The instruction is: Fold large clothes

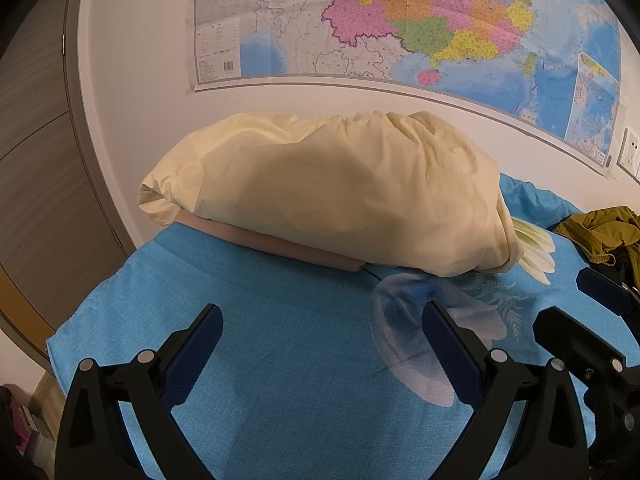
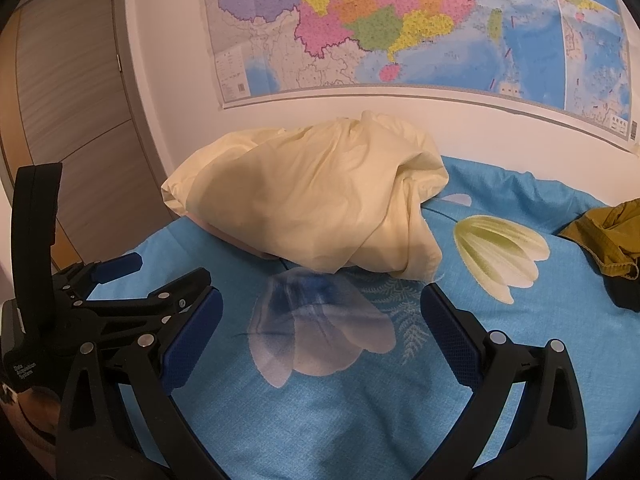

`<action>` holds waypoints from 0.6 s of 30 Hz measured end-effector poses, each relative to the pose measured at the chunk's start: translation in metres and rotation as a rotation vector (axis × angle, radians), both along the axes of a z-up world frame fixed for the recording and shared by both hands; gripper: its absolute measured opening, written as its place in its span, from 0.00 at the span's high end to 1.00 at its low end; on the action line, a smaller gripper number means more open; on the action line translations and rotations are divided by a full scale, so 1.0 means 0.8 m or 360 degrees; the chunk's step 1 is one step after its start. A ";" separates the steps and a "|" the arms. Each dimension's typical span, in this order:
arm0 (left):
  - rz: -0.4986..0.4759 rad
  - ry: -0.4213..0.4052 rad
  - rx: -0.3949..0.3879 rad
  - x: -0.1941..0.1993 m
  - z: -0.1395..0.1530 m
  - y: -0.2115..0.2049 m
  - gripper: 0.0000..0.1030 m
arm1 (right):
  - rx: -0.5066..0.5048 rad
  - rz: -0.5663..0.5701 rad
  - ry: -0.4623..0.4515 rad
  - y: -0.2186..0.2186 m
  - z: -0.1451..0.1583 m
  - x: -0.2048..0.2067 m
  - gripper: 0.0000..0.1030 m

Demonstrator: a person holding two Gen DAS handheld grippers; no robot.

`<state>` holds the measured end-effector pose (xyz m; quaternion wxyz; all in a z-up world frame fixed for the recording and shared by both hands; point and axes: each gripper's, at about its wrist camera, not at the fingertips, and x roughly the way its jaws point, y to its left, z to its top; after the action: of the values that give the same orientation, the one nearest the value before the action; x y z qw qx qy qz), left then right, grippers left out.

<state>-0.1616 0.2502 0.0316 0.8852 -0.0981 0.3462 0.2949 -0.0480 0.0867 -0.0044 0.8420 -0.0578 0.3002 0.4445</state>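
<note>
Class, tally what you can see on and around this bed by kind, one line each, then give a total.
Pillows: 1, pale yellow pillow
Garments: 1, olive garment
Bedsheets: 1, blue bedsheet
Wall maps: 1, wall map
Grippers: 2, left gripper and right gripper
Total: 6

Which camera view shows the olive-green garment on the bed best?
The right wrist view, though only partly: the olive-green garment lies bunched at the right edge on the blue bedsheet, cut off by the frame. The left wrist view shows it smaller, partly behind the right gripper.

Olive garment [image 2: 608, 236] cut off by right edge.
</note>
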 end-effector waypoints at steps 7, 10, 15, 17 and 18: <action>0.0002 0.0002 0.0002 0.000 -0.001 0.000 0.06 | 0.0002 0.0001 0.0004 -0.001 0.000 0.001 0.05; 0.0001 0.0005 0.0001 0.000 -0.002 0.000 0.06 | 0.0000 -0.0001 0.0006 0.000 0.000 0.001 0.05; -0.0001 0.0007 0.0001 0.001 -0.002 0.000 0.06 | 0.0001 0.0002 0.0014 0.000 0.000 0.003 0.05; -0.0002 0.0008 0.0002 0.001 -0.002 0.000 0.06 | -0.0001 -0.0001 0.0010 0.000 0.000 0.003 0.05; 0.0000 0.0008 0.0003 0.001 -0.001 -0.001 0.06 | -0.0001 0.0004 0.0013 0.000 0.000 0.003 0.05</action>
<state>-0.1606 0.2494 0.0304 0.8845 -0.0964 0.3480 0.2954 -0.0455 0.0868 -0.0042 0.8401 -0.0567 0.3038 0.4458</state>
